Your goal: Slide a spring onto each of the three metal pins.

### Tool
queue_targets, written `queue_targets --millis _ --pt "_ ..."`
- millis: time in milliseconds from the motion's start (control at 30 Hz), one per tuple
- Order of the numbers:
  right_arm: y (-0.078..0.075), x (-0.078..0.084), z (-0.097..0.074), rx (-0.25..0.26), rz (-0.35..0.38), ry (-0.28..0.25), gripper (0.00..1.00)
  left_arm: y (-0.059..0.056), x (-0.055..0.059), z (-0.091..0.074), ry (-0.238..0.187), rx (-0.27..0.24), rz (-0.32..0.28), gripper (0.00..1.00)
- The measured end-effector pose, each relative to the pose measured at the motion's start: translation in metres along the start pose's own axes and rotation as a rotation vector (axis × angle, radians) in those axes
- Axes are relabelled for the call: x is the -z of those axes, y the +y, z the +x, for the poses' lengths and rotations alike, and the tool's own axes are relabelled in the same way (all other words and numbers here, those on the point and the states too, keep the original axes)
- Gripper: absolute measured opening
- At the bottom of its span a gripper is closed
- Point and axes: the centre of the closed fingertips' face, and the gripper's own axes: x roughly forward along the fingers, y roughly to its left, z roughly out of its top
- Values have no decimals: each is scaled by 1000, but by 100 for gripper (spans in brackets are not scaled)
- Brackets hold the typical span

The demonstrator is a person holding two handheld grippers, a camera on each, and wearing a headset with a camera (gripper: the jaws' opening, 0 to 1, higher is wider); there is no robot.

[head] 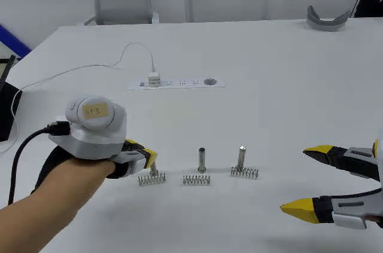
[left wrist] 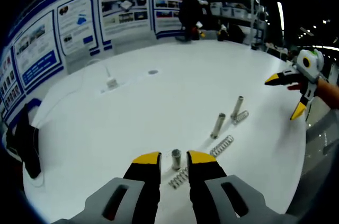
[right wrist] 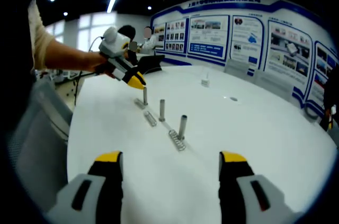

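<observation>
Left gripper view: L tongs (left wrist: 174, 159) slightly parted at near pin (left wrist: 176, 155); R tongs (left wrist: 284, 97) wide open by table (left wrist: 132, 107) edge.

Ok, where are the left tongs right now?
In the head view, lower left: the left tongs sit at the leftmost pin, which stands between their tips, with a spring lying at its base.
</observation>
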Motion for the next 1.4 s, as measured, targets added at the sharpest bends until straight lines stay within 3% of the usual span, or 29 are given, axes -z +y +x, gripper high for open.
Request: queue_targets --millis 233,533,800,1400 --pt "1 0 1 -3 -2 3 75 4 6 -7 -15 14 1 23" --pt "1 1 2 -7 -2 9 75 -1 23 -11 -25 84 41 25" --pt "2 3 2 -6 1 14 75 -3 37 -2 -6 144 156 28" --pt "0 6 1 2 11 19 75 -9 48 21 42 202 204 24"
